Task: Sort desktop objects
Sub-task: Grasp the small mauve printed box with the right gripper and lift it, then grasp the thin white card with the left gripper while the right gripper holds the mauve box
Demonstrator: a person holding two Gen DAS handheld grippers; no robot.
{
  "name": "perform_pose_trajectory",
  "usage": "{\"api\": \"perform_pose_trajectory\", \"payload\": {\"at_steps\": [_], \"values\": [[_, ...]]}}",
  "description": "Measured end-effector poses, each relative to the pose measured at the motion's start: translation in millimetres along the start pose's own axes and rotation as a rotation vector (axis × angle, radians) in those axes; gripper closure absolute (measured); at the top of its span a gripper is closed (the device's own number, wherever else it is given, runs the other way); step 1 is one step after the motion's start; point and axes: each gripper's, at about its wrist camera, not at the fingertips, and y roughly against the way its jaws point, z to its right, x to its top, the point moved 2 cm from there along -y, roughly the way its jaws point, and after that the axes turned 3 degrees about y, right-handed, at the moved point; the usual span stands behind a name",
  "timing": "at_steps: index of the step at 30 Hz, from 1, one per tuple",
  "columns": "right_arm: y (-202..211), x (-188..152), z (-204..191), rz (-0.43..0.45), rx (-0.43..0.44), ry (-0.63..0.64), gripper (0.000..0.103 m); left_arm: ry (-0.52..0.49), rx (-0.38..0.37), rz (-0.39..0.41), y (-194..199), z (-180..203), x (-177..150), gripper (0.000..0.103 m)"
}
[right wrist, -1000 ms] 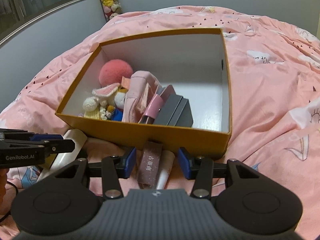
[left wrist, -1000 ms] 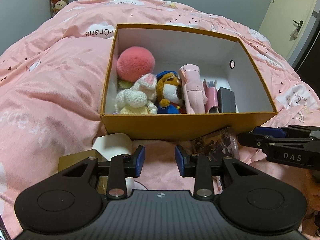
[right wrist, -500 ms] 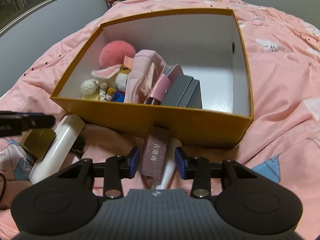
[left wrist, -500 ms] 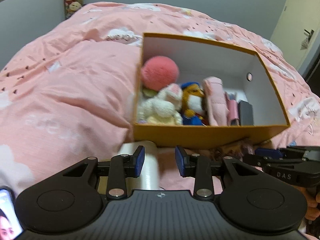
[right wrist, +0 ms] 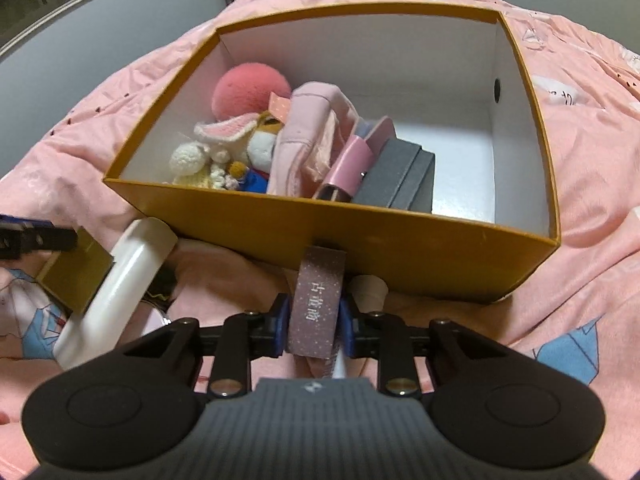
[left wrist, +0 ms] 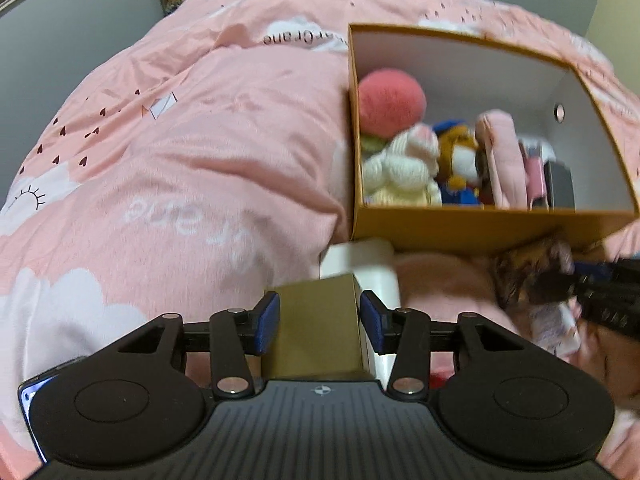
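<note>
My left gripper (left wrist: 319, 316) stood wide around the small gold cardboard box (left wrist: 318, 330), pads beside its walls, open pink bedding to the left. Only the right view showed my right gripper (right wrist: 313, 328) clamped on the mauve dotted packet (right wrist: 316, 304) below the orange storage box's rim (right wrist: 320, 204)

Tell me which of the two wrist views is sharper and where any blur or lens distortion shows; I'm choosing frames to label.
Right wrist view: sharper, the print on the mauve packet legible, the orange box crisp, its rim bowed by the fisheye. Left wrist view: motion-smeared, worst at the right gripper and the plush toys in the box; the gold box between the left gripper's fingers stays fairly clear.
</note>
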Motion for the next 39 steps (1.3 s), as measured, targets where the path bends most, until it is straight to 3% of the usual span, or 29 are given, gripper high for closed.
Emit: {"api": "perform_pose_trajectory", "payload": {"at_steps": [6, 7, 8, 16, 18, 21, 23, 26, 28, 31, 33, 36, 39], "values": [[14, 3, -8, 0.023, 0.046, 0.025, 0.078, -0.057, -0.001, -0.027, 2, 5, -10, 0.047], [14, 3, -9, 0.021, 0.053, 0.029, 0.078, -0.059, 0.007, -0.035, 0, 3, -11, 0.041], [15, 2, -10, 0.020, 0.059, 0.033, 0.078, -0.053, 0.011, -0.038, -2, 2, -11, 0.036], [21, 0, 1, 0.015, 0.075, -0.026, 0.078, -0.012, -0.015, -0.055, -15, -9, -11, 0.030], [28, 3, 11, 0.029, 0.091, -0.071, 0.078, 0.009, -0.029, -0.044, -14, -12, -10, 0.032], [41, 8, 25, 0.056, 0.108, -0.130, 0.078, 0.034, -0.060, -0.017, -9, -15, -8, 0.045], [50, 10, 30, 0.070, 0.115, -0.148, 0.078, 0.038, -0.077, 0.002, -5, -15, -7, 0.060], [62, 12, 34, 0.086, 0.116, -0.157, 0.078, 0.067, -0.096, 0.009, 0, -14, -4, 0.068], [70, 12, 34, 0.098, 0.090, -0.142, 0.078, 0.076, -0.120, 0.034, 8, -9, -2, 0.068], [82, 11, 37, 0.114, 0.053, -0.126, 0.078, 0.018, -0.161, 0.090, 23, 13, -1, 0.068], [86, 8, 39, 0.108, 0.021, -0.115, 0.078, -0.055, -0.235, 0.095, 28, 36, -2, 0.068], [82, 1, 40, 0.080, -0.037, -0.071, 0.078, -0.160, -0.350, 0.057, 26, 74, -8, 0.068], [74, -9, 44, 0.053, -0.072, -0.057, 0.078, -0.285, -0.416, 0.013, 18, 112, -17, 0.066]]}}
